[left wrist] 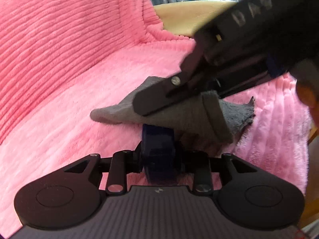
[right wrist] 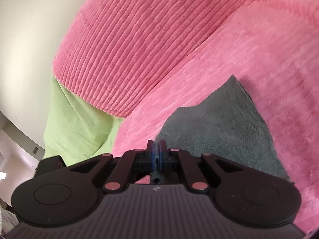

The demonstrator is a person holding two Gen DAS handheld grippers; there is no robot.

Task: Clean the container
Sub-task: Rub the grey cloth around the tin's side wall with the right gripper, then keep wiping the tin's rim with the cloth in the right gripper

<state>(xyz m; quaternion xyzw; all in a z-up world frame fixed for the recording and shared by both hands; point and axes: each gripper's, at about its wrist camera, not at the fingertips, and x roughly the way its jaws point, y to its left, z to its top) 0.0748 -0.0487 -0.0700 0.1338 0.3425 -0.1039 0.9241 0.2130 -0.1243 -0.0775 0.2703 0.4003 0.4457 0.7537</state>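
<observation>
Pink blanket (right wrist: 249,45) beneath right claw (right wrist: 157,149) gripping grey cloth (right wrist: 215,123).

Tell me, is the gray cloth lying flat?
No. The right gripper pinches the gray cloth, which hangs in folds over the pink blanket.

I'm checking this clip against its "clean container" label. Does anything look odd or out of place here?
Yes: no container shows in either view. The right gripper pinches a grey cloth over a pink plush cover, not over any vessel. The left gripper sits just beneath the cloth.
</observation>
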